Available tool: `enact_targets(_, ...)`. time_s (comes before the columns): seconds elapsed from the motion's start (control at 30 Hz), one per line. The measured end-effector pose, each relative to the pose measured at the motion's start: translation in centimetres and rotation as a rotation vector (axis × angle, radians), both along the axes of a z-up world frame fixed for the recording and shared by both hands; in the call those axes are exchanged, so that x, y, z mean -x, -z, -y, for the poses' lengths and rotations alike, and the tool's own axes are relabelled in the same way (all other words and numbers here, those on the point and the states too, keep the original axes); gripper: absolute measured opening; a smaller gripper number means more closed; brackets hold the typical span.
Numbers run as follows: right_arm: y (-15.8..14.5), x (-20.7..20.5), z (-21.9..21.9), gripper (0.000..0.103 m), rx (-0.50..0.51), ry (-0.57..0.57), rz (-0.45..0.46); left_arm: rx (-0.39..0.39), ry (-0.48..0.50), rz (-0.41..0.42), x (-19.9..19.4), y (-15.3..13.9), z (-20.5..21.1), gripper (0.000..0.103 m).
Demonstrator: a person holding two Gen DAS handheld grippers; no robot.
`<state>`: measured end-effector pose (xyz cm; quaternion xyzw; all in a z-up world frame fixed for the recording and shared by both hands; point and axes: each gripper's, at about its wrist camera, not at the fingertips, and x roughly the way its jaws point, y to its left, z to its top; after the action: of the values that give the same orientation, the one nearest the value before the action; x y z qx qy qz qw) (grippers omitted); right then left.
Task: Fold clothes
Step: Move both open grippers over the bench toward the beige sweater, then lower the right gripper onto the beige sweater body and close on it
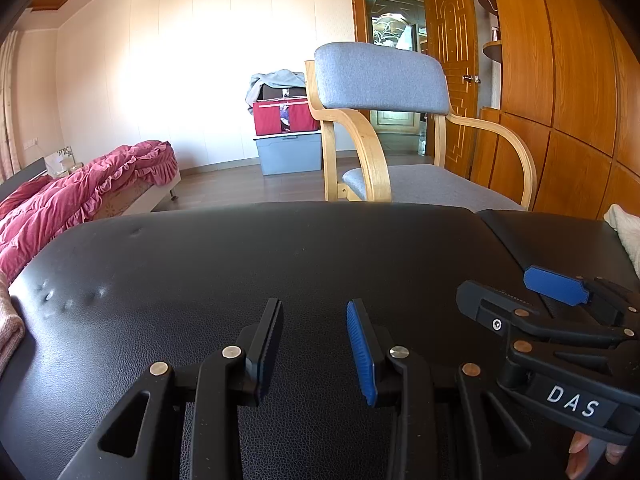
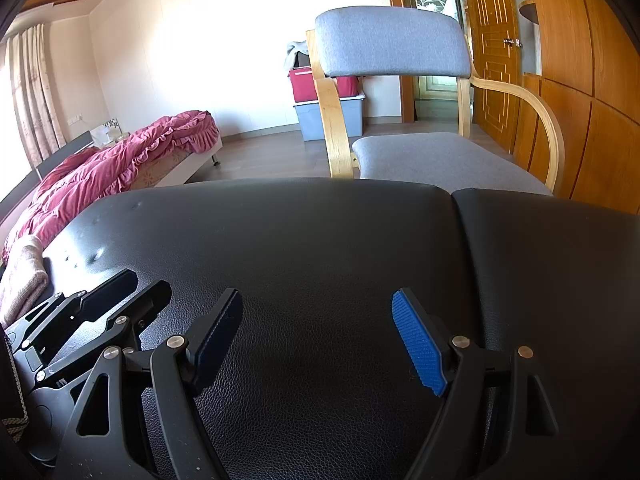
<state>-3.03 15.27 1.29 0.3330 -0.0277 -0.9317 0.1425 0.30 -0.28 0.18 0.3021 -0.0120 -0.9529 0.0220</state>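
The left hand-held gripper [image 1: 316,350] was built of matte black plastic links joined by round metal pivot pins, silver and brass-toned. Each finger ended in a flat plate; one carried a ribbed blue pad [image 1: 360,354], the other showed only its dark toothed edge. Triangular cut-outs lightened the outer links. The right hand-held gripper [image 2: 320,336] had the same black linkage, silver pins and a blue, finely textured pad [image 2: 418,344]. Seen from the left wrist camera, its body bore white letters "DAS" [image 1: 573,401] and a small hex screw. A braided cord ran along the left edge of the right wrist view.
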Motion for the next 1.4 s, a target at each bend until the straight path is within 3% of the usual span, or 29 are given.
enact_targets(0.23, -0.3, -0.4, -0.3, 0.08, 0.006, 0.014, -0.005, 0.014, -0.001, -0.008, -0.1, -0.2, -0.2, 0.033)
enact_targets(0.43, -1.3, -1.7, -1.6, 0.08, -0.014, 0.057, -0.029, 0.079, -0.017, -0.043, -1.0, -1.1, -1.5, 0.033)
enact_targets(0.77, -2.7, -6.3, -6.8, 0.08, -0.081, 0.209, -0.07, -0.009, 0.109, -0.039, -3.9, -2.4, -6.6, 0.033)
enact_targets(1.13, -4.4, -13.4, -14.5, 0.08, -0.123, 0.423, -0.151, 0.002, 0.286, -0.143, -8.1, -5.3, -15.4, 0.033)
enact_targets(1.4, -5.1, -16.2, -19.3, 0.08, -0.134, 0.531, -0.17, 0.025, 0.401, -0.143, -10.2, -5.3, -21.6, 0.033)
